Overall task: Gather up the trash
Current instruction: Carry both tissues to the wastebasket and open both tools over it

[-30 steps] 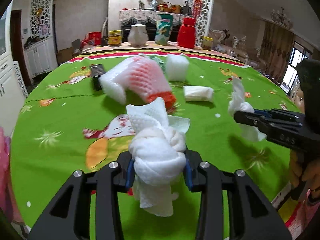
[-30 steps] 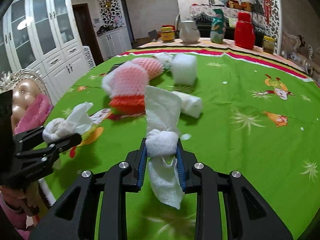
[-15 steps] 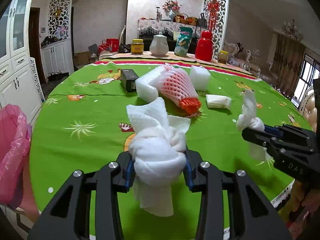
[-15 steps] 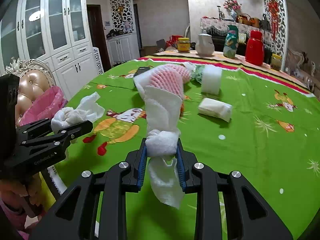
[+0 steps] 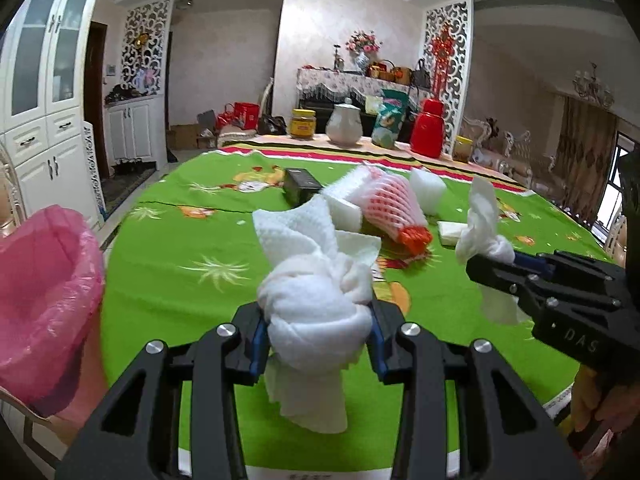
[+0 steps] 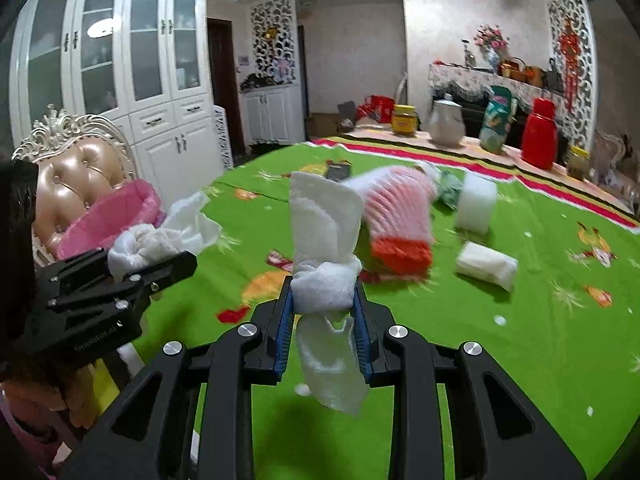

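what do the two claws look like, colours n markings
Both are matte black, angular frames with cut-out openings, silver screw heads and blue pads inside the fingers. The left claw matches the right claw; white lettering shows on each body's side. No cables or sleeves visible.

Crumpled soft paper towel (image 5: 316,312), thin glossy pink plastic bag (image 5: 44,292)

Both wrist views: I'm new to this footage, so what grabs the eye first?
The knotted white tissue pinched in the left gripper, and a second tissue wad in the right gripper. Behind lies the bright green tablecloth, and the pink trash bag sits at the table's left edge.
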### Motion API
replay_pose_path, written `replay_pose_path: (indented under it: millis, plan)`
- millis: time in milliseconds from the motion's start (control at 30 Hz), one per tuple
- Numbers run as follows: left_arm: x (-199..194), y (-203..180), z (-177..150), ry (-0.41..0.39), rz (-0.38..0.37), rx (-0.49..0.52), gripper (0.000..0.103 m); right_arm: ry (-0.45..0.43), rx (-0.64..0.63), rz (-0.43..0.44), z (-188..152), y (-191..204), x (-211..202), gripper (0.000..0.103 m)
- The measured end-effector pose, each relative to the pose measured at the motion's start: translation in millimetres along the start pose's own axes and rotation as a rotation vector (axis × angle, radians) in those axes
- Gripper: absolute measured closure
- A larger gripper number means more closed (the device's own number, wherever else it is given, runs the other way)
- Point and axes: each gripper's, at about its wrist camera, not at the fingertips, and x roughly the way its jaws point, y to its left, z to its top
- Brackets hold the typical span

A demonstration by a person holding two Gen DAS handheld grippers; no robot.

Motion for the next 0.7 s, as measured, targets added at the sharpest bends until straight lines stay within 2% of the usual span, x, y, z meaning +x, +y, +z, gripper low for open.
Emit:
replay_pose_path:
  millis: [367, 700]
  plan:
    - [-45.4, 65.0, 3.1, -0.079, 0.076, -0.050, 0.063, -0.015, -0.109, 0.131, 25.4, 75.0, 29.7, 0.076]
    - [-89.6, 138.4, -4.8, -0.124, 0.188, -0.123, 0.063, 0.009, -0.198, 0.267, 40.3, 146.8, 60.6, 0.076]
